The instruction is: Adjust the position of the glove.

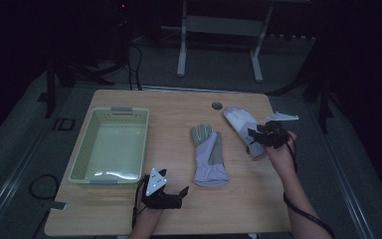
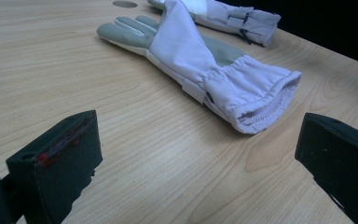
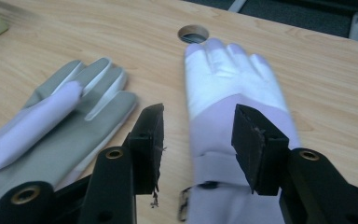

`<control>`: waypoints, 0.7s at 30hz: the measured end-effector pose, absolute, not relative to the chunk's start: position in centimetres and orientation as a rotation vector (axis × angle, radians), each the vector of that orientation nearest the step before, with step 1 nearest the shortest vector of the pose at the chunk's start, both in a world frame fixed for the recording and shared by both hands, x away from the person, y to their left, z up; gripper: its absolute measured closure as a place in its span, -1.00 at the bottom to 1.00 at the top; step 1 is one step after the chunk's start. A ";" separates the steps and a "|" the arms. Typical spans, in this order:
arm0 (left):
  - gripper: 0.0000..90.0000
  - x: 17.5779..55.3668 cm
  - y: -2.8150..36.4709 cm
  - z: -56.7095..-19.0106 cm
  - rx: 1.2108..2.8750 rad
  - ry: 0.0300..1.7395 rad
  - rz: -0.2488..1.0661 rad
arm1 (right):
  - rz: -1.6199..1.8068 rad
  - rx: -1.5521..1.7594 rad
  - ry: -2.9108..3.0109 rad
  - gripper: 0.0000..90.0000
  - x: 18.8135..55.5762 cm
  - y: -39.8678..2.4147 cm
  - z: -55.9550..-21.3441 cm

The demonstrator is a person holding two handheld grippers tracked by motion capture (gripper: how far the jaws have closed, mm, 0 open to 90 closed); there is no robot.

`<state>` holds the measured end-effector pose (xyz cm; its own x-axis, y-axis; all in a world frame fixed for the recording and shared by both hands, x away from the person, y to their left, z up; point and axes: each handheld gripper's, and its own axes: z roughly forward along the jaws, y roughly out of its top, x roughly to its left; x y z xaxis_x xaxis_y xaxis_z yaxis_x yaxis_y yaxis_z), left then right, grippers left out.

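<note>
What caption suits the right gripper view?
Open hand-held gripper poised above a lavender glove on the wooden table.

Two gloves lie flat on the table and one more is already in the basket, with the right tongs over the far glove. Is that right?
Not quite: the basket holds no glove, as the high view shows. The rest stands: two gloves lie flat on the table, the near glove mid-table, and the right tongs are over the far glove.

Black hand-held gripper (image 1: 183, 191) with grey triangular plate, black trailing cable, brass-ringed screw holes
</note>
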<state>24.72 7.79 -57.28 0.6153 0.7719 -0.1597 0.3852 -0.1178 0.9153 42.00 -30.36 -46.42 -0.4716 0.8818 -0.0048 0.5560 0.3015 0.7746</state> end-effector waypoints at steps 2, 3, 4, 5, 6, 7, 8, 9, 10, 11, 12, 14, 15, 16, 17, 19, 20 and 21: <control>-0.99 24.7 7.8 -57.3 1.730 0.953 0.434 | 0.993 1.292 2.132 0.18 42.7 -31.1 -46.4; -0.99 24.7 7.8 -57.3 1.730 0.953 0.434 | 0.992 1.293 2.134 0.15 43.0 -31.4 -46.4; -0.99 24.7 7.8 -57.3 1.731 0.954 0.435 | 0.980 1.299 2.125 0.14 43.3 -31.6 -46.5; -0.99 24.7 7.8 -57.3 1.730 0.955 0.434 | 0.969 1.304 2.123 0.12 43.6 -31.8 -46.6; -0.99 24.7 7.8 -57.3 1.730 0.956 0.434 | 0.961 1.306 2.133 0.10 43.9 -32.0 -46.7; -0.99 24.7 7.8 -57.3 1.729 0.957 0.433 | 0.941 1.323 2.126 0.11 44.3 -32.2 -46.9; -0.99 24.7 7.8 -57.3 1.729 0.957 0.433 | 0.941 1.323 2.126 0.11 44.3 -32.2 -46.9; -0.99 24.7 7.8 -57.3 1.729 0.957 0.433 | 0.930 1.338 2.137 0.11 44.9 -32.5 -47.2; -0.99 24.7 7.8 -57.3 1.729 0.957 0.433 | 0.915 1.350 2.137 0.12 45.2 -32.5 -47.5; -0.99 24.7 7.8 -57.3 1.729 0.957 0.434 | 0.896 1.358 2.150 0.12 45.5 -32.5 -47.8; -0.99 24.8 7.8 -57.3 1.728 0.958 0.434 | 0.884 1.361 2.162 0.12 45.8 -32.5 -48.1; -0.99 24.8 7.8 -57.3 1.728 0.959 0.434 | 0.854 1.378 2.179 0.12 46.3 -32.4 -48.8; -0.99 24.7 7.8 -57.3 1.729 0.958 0.435 | 0.845 1.391 2.189 0.11 46.5 -32.3 -49.2; -0.99 24.7 7.8 -57.3 1.728 0.958 0.435 | 0.828 1.399 2.188 0.11 46.8 -32.3 -49.5; -0.99 24.7 7.8 -57.3 1.728 0.958 0.434 | 0.833 1.406 2.196 0.12 47.0 -32.3 -49.7; -0.99 24.7 7.8 -57.3 1.727 0.959 0.435 | 0.825 1.415 2.195 0.14 47.5 -32.2 -50.1; -0.99 24.7 7.8 -57.3 1.727 0.959 0.435 | 0.825 1.415 2.195 0.14 47.5 -32.2 -50.1; -0.99 24.7 7.8 -57.3 1.726 0.959 0.435 | 0.849 1.417 2.202 0.15 47.9 -32.2 -50.3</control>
